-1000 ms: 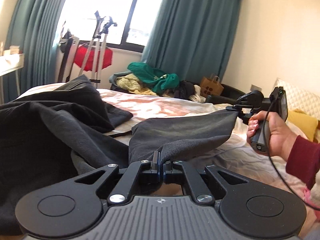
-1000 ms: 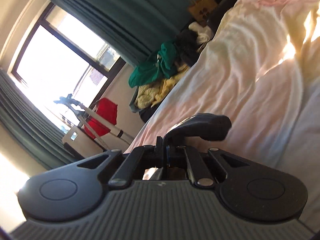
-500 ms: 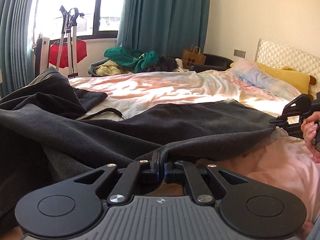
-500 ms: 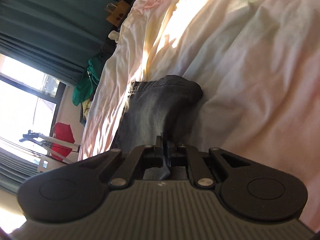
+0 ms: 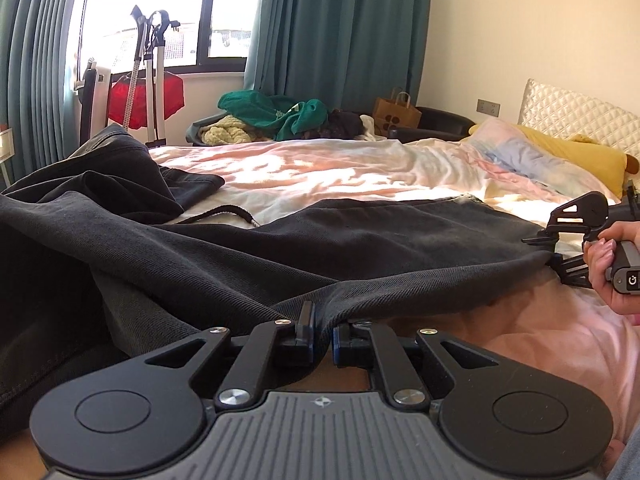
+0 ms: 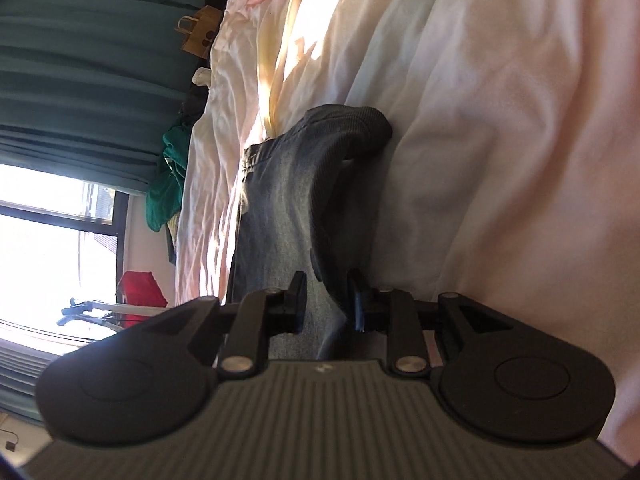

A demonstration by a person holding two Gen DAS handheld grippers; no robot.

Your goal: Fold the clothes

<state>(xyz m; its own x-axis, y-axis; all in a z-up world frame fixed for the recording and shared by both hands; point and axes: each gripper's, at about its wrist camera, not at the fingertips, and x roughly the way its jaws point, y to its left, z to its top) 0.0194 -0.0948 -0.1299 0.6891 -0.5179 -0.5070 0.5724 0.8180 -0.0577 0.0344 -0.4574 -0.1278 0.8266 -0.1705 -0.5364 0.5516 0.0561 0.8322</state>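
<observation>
A dark grey garment (image 5: 360, 236) lies spread across the bed, with more of it bunched at the left. My left gripper (image 5: 322, 322) has its jaws a little apart, with the garment's near edge between them. My right gripper (image 6: 326, 292) is open, its jaws apart around the garment's corner (image 6: 316, 160), which rests on the sheet. The right gripper also shows in the left wrist view (image 5: 560, 248), at the garment's right corner.
The bed sheet (image 5: 320, 168) is pink and white, with pillows (image 5: 560, 152) at the right. A pile of green and yellow clothes (image 5: 276, 116), a paper bag (image 5: 396, 114) and a stand with a red item (image 5: 144, 96) are by the window.
The garment was lowered and stretched flat onto the bed. Both grippers' jaws have parted: the right is now open, the left slightly apart.
</observation>
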